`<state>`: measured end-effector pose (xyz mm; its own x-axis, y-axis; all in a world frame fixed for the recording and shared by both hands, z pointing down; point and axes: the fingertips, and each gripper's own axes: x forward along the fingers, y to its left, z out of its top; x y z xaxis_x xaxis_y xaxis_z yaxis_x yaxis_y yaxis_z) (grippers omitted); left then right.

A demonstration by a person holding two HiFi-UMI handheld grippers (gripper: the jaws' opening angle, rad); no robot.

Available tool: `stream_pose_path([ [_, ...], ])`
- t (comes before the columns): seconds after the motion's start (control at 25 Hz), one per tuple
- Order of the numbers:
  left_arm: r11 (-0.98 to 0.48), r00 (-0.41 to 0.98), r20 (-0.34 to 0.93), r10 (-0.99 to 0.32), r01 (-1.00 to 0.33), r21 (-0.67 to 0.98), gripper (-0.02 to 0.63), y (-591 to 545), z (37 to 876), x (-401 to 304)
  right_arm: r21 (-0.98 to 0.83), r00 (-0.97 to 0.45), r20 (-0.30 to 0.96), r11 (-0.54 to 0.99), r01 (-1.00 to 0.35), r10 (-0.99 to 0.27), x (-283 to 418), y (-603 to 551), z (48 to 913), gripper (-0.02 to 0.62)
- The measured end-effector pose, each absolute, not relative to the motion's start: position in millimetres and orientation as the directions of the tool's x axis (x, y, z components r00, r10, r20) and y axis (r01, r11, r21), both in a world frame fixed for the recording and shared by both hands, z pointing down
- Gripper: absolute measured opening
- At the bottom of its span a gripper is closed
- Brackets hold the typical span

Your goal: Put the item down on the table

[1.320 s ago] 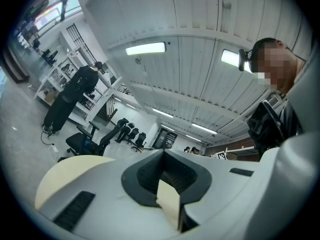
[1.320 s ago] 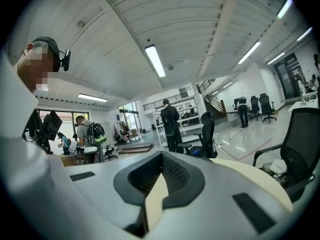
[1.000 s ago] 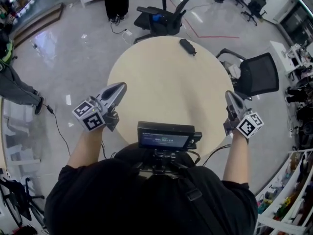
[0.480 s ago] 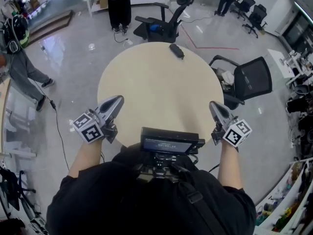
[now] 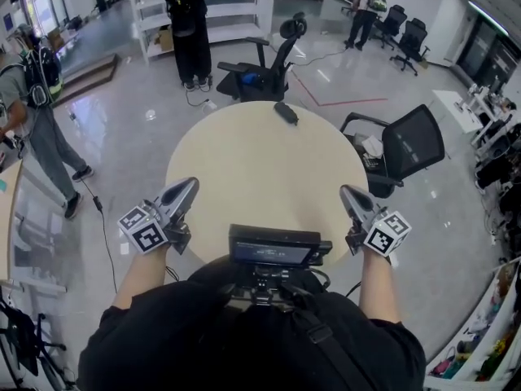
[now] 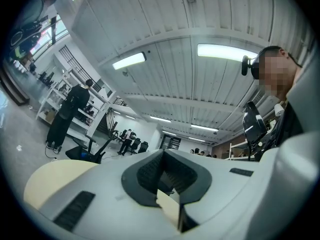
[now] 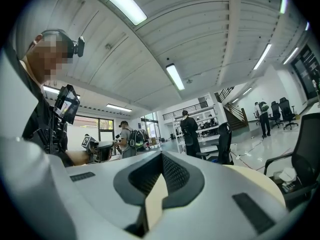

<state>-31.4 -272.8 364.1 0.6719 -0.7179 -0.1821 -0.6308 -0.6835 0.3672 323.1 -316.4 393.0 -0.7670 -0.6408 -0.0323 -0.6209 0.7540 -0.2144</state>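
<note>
Head view, read with the round table (image 5: 244, 157) as the clock face: the operator's torso in a black shirt (image 5: 203, 336) fills the nearest zone at 6 o'clock, and a chest-mounted screen unit (image 5: 277, 246) overlaps the table rim there. The left gripper (image 5: 190, 186) sits at 8 o'clock with its tip over the rim, and its marker cube (image 5: 143, 229) lies outboard of the table. The right gripper (image 5: 347, 191) sits at 4 o'clock, with its marker cube (image 5: 386, 234) also outboard. Both grippers are well apart from each other and from the item. In the left gripper view the two jaws are pressed together with nothing between them. The right gripper view shows the same condition: jaws pressed together and empty. The table surface between the grippers carries no load. The item (image 5: 286, 112), a small black oblong object, lies flat on the table at the far rim, near 12 o'clock, touched by neither gripper. Beyond the table, a mesh-back office chair (image 5: 413, 141) stands between 2 and 3 o'clock, just off the rim. A second black office chair (image 5: 269, 63) stands at 12 o'clock on the glossy floor (image 5: 130, 129). A person with a backpack (image 5: 32, 112) stands at 10 o'clock. A person in dark clothing (image 5: 187, 23) stands at 11 o'clock in front of white shelving (image 5: 232, 10).
</note>
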Motion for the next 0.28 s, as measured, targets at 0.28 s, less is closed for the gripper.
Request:
stream_pose_path([
  [0.28,-0.700,0.689,-0.186,-0.700,-0.611,0.369,0.002,-288,363,-28,-0.217,-0.749,-0.048,0.739,-0.638,-0.661,332,-322,392,0.005],
])
